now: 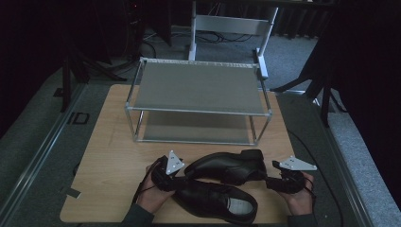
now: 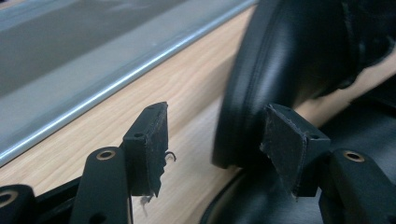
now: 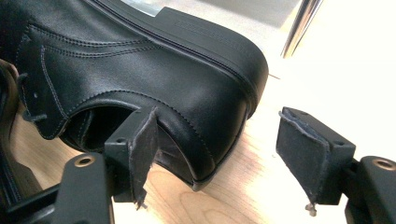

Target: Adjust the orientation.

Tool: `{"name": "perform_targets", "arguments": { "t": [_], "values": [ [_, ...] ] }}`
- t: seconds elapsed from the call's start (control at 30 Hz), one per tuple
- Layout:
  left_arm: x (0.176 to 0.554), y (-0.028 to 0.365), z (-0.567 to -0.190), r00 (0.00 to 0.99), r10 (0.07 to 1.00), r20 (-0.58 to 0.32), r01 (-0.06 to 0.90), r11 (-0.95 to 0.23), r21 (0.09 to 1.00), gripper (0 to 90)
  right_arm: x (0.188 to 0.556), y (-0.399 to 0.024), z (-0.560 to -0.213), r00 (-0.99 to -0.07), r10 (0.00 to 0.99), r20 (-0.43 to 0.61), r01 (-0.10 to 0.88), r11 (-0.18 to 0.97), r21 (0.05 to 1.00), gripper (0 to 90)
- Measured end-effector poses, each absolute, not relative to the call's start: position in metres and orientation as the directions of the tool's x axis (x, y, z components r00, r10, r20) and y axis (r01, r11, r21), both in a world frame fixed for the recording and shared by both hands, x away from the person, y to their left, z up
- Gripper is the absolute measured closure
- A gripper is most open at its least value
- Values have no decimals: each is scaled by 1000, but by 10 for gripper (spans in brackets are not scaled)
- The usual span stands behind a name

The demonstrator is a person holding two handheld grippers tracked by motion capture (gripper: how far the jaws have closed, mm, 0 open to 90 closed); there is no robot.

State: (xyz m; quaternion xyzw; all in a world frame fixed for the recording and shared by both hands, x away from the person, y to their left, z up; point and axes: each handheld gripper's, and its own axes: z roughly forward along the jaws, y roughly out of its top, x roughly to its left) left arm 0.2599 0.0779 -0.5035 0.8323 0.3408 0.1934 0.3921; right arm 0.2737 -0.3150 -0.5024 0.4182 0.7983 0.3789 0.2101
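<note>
Two black leather shoes lie at the table's front. The far shoe (image 1: 222,168) lies on its side, sole toward the rack, heel to the right. The near shoe (image 1: 215,198) stands upright with its pale insole showing. My left gripper (image 1: 176,179) is open at the shoes' left ends. In the left gripper view the far shoe's toe (image 2: 261,84) sits just beyond the open left gripper (image 2: 215,140), near its right-hand jaw. My right gripper (image 1: 271,180) is open at the far shoe's heel (image 3: 205,102). One jaw of the right gripper (image 3: 215,149) sits at the heel collar, the other stands clear.
A two-tier metal shoe rack (image 1: 196,111) stands at the back of the wooden table (image 1: 108,156), both shelves bare. Its lower rail (image 2: 116,84) runs close behind the left gripper. A rack leg (image 3: 301,25) stands beyond the heel. Dark floor and stands surround the table.
</note>
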Motion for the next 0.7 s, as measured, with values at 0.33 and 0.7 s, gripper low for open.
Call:
{"name": "perform_targets", "arguments": {
  "t": [0.33, 0.7],
  "values": [
    [269, 70, -505, 716, 696, 47, 412, -476, 777, 403, 274, -314, -505, -571, 821, -27, 509, 379, 773, 277],
    [280, 73, -502, 723, 691, 3, 420, -443, 792, 433, 287, -306, -513, -556, 829, -64, 516, 404, 755, 335]
  ]
}}
